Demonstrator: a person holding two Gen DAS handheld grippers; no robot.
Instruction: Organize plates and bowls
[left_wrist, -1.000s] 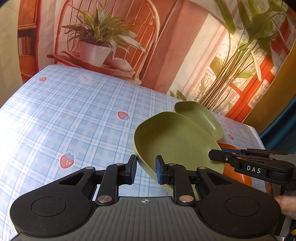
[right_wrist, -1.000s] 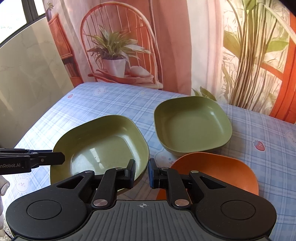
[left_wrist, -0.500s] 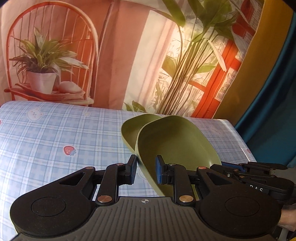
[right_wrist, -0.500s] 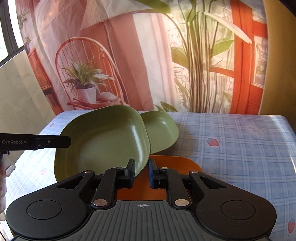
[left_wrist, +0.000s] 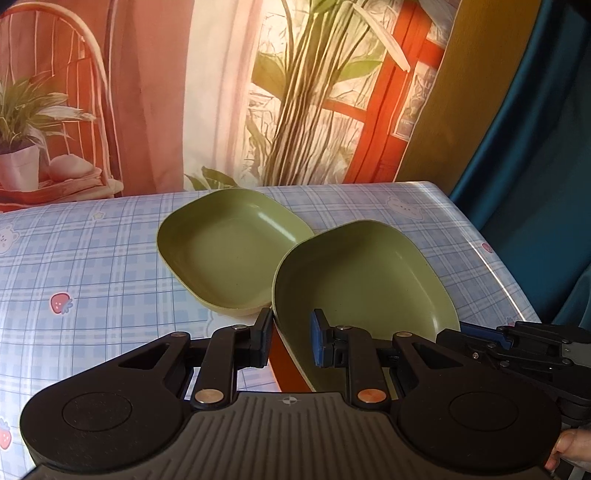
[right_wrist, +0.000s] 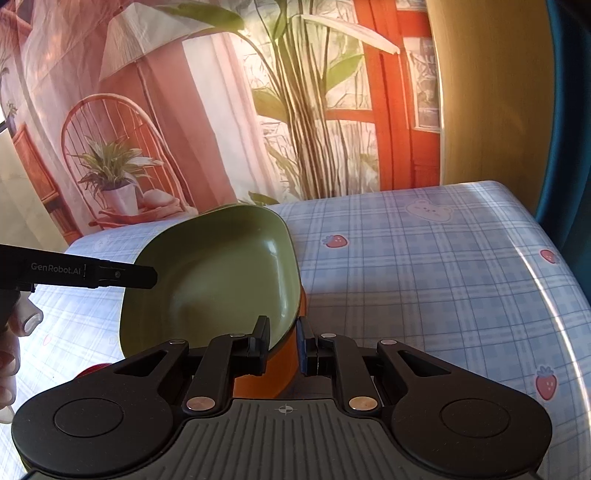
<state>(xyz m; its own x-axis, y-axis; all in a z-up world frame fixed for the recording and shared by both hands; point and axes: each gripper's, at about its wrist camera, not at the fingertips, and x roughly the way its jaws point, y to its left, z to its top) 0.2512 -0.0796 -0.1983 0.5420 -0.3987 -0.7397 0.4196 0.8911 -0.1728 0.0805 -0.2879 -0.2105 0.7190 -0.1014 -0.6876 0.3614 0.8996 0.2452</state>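
A green plate (left_wrist: 362, 284) (right_wrist: 214, 280) hangs tilted above the table, held at two places on its rim. My left gripper (left_wrist: 291, 341) is shut on its near left rim and shows in the right wrist view as a black arm (right_wrist: 125, 275). My right gripper (right_wrist: 282, 343) is shut on the plate's right rim and lies at the right edge of the left wrist view (left_wrist: 480, 336). An orange plate (right_wrist: 291, 354) (left_wrist: 291, 373) lies beneath the held one, mostly hidden. A second green dish (left_wrist: 229, 251) rests on the table just left of it.
The table wears a blue checked cloth (right_wrist: 424, 277) with strawberry and bear prints, and its right edge (right_wrist: 554, 258) drops off by a teal curtain (left_wrist: 535, 184). A printed backdrop stands behind. A person's fingers (right_wrist: 14, 332) hold the left tool.
Both grippers carried the green plate to the right across the table, past the other green dish and over the orange plate. The grips have not changed.
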